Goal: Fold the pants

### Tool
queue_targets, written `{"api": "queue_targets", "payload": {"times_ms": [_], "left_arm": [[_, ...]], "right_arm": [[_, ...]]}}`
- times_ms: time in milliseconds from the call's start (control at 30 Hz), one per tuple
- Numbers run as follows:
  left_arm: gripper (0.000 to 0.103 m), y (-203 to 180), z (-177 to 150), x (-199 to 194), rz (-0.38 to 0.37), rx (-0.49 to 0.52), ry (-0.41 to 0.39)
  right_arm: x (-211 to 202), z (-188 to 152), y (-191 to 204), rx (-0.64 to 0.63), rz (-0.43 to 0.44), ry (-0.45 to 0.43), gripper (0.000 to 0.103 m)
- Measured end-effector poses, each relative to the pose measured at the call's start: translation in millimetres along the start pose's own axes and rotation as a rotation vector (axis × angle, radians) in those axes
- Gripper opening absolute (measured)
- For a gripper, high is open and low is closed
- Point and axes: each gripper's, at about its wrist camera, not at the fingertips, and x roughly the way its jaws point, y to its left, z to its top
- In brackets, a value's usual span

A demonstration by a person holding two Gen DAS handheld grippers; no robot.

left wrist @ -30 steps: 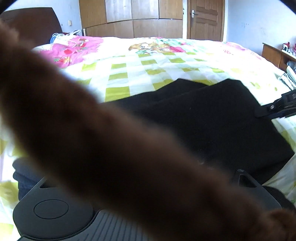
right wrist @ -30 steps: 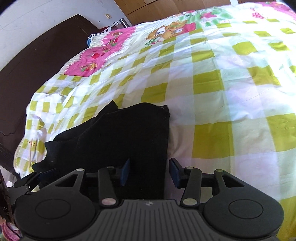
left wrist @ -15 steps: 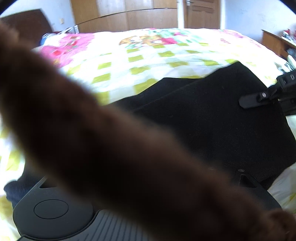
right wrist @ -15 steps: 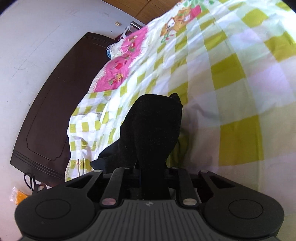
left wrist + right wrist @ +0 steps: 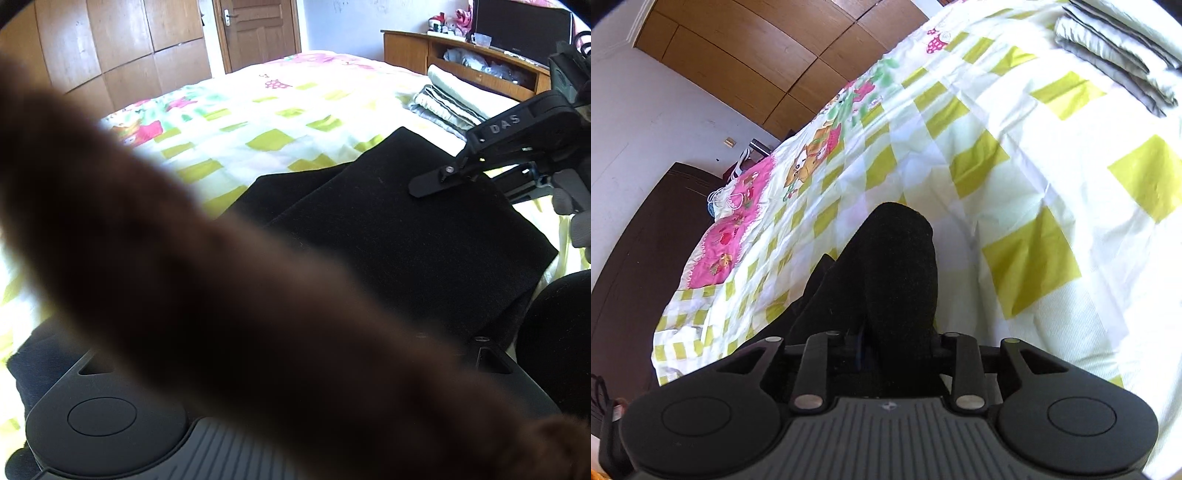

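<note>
Right fingers: pressed together on the black pants point(image 5: 894, 280), a bunched fold of cloth rising between them; the fingertips themselves are buried in the fabric.
Right gripper point(image 5: 886, 343): seen from the left wrist view, its dark finger point(image 5: 443, 181) reaches in over the right edge of the pants, held by a gloved hand point(image 5: 572, 199).
Left fingers: cannot tell whether they are spread or closed; a blurred brown furry strand point(image 5: 229, 295) hangs right across the lens and hides them.
Left gripper: only its black body shows at the bottom of its own view.
Pants: black, lying on the bed point(image 5: 1052, 192) at its near edge, partly folded, one layer stacked on another with the lower layer peeping out on the left.
Pants relative to fingers: right side lifted in the right grip; the rest spreads out flat ahead of the left gripper.
Bed cover: white with yellow-green squares, pink cartoon patches toward the headboard point(image 5: 635, 266).
Folded bedding point(image 5: 1119, 51): pale striped pile on the far side of the bed, well apart from the pants.
Shelf unit point(image 5: 480, 62): wooden, holding small clutter I can't make out.
Around: wooden wardrobe point(image 5: 122, 51), door point(image 5: 258, 33).
</note>
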Motion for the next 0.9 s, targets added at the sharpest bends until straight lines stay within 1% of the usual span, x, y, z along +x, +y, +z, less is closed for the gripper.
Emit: {"api": "queue_targets", "payload": {"times_ms": [67, 100, 133, 200, 267, 333, 367, 433, 500, 533, 567, 600, 667, 733, 767, 833, 900], "left_arm": [[0.088, -1, -1, -3, 0.023, 0.012, 0.004], [0.088, 0, -1, -3, 0.033, 0.013, 0.015], [0.088, 2, -2, -3, 0.044, 0.008, 0.024], [0.088, 9, -4, -2, 0.054, -0.013, 0.040], [0.088, 16, -9, -2, 0.048, -0.044, 0.052], [0.088, 19, -13, -3, 0.044, -0.067, 0.054], [0.088, 19, -13, -4, 0.045, -0.070, 0.051], [0.088, 18, -12, -3, 0.050, -0.072, 0.046], [0.088, 16, -10, -2, 0.050, -0.071, 0.040], [0.088, 15, -10, -1, 0.051, -0.069, 0.039], [0.088, 15, -10, -1, 0.051, -0.069, 0.039], [0.088, 16, -11, 0, 0.049, -0.073, 0.040], [0.089, 17, -12, 1, 0.048, -0.085, 0.044], [0.089, 18, -13, -3, 0.059, -0.089, 0.042], [0.089, 17, -13, -5, 0.067, -0.090, 0.039], [0.089, 15, -13, -13, 0.077, -0.094, 0.022], [0.089, 11, -13, -22, 0.084, -0.091, -0.011]], "right_arm": [[9, 5, 2, -0.012, -0.014, 0.026, 0.055], [11, 7, 0, -0.011, -0.030, 0.039, 0.055], [9, 6, -2, 0.004, -0.028, 0.035, 0.055], [-3, 5, -12, 0.016, -0.020, 0.009, 0.055], [-15, 7, -15, 0.004, -0.058, -0.043, 0.055], [-16, 14, -10, -0.040, -0.082, -0.097, 0.055], [-12, 17, -9, -0.047, -0.086, -0.094, 0.055], [8, 29, -9, -0.043, -0.038, -0.017, 0.055], [27, 37, -8, -0.025, -0.056, 0.001, 0.056], [33, 40, -8, -0.033, -0.060, -0.001, 0.056], [39, 44, -9, -0.030, -0.063, -0.013, 0.052], [42, 49, -11, -0.014, -0.065, -0.022, 0.044], [48, 59, -17, 0.016, -0.075, -0.036, 0.037], [45, 63, -18, 0.021, -0.085, -0.048, 0.037], [40, 62, -16, 0.007, -0.075, -0.054, 0.037], [23, 54, -5, -0.051, -0.066, -0.072, 0.038], [6, 43, 4, -0.105, -0.081, -0.085, 0.040]]}}
